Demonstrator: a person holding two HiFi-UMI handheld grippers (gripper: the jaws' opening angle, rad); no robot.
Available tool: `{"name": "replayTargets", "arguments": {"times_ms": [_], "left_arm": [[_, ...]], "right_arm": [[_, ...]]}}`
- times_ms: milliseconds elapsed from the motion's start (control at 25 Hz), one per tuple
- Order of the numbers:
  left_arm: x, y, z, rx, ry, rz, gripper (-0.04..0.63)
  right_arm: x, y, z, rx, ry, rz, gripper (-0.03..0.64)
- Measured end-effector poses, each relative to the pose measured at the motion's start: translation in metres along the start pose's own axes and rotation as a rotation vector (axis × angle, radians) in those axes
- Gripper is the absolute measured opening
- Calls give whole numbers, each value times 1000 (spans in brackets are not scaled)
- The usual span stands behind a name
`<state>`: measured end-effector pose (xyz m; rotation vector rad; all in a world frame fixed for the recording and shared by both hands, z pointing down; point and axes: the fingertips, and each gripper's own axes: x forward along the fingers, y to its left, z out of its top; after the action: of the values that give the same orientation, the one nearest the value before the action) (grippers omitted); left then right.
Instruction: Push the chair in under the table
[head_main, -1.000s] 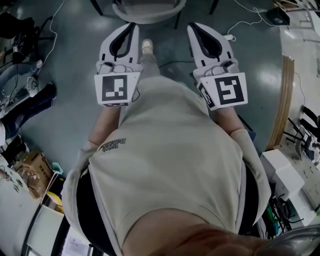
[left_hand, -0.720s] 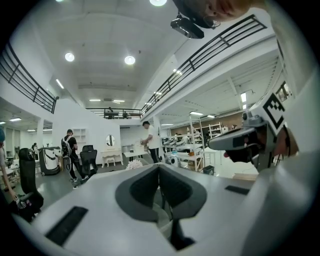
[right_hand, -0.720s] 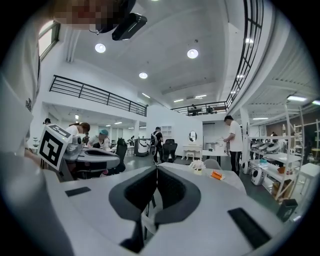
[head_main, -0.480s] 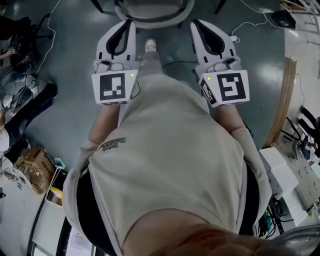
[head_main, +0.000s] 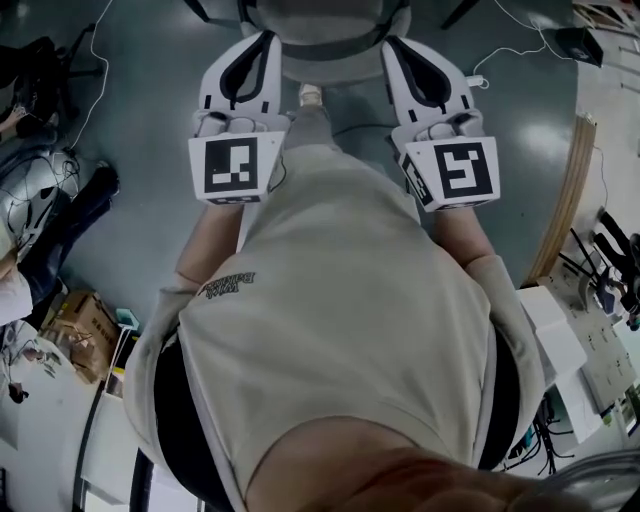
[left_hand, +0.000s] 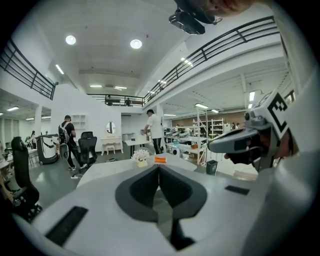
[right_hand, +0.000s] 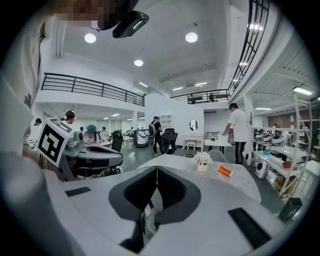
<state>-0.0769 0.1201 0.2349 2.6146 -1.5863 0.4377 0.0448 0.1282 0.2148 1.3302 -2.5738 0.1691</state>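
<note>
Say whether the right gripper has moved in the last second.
Yes. The right gripper has gone forward, up the head view: its tips now reach farther past the white cable plug and lie beside the chair back.

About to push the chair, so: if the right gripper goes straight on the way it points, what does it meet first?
The chair back: the shut right gripper points at its edge and looks nearly on it, though depth is unclear. The table lies beyond.
</note>
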Motion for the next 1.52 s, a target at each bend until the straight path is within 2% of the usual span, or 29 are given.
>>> {"name": "replayTargets", "arguments": {"times_ms": [160,320,560,760,1000,1120,1240,1360,1440,1520], "left_arm": [[27,28,0,-13,6,-34,10],[42,46,6,-88,-6,-62,10],[65,54,9,-34,15,-68,11],[87,47,-23,-40,145,-52,11],[106,47,-43,-150,236,-13,11],[117,48,-59,-168,290,-4,11],[128,46,-79,-213,358,4,11],[137,46,-99,-241,407,11,11],[141,47,-115,-247,440,17,12],[146,49,-135,-271,478,22,12]], "right_arm": [[38,-9,2,6,36,-21,9],[65,-14,8,24,62,-31,9],[81,-31,11,27,79,-47,9],[89,-54,-6,38,116,-33,9],[105,-78,-26,28,175,0,9],[110,-94,-39,24,207,-23,9],[112,-112,-61,54,253,-46,9],[118,-122,-82,130,266,-14,12],[122,-128,-101,168,301,-2,79],[126,-137,-125,184,357,-12,98]]}}
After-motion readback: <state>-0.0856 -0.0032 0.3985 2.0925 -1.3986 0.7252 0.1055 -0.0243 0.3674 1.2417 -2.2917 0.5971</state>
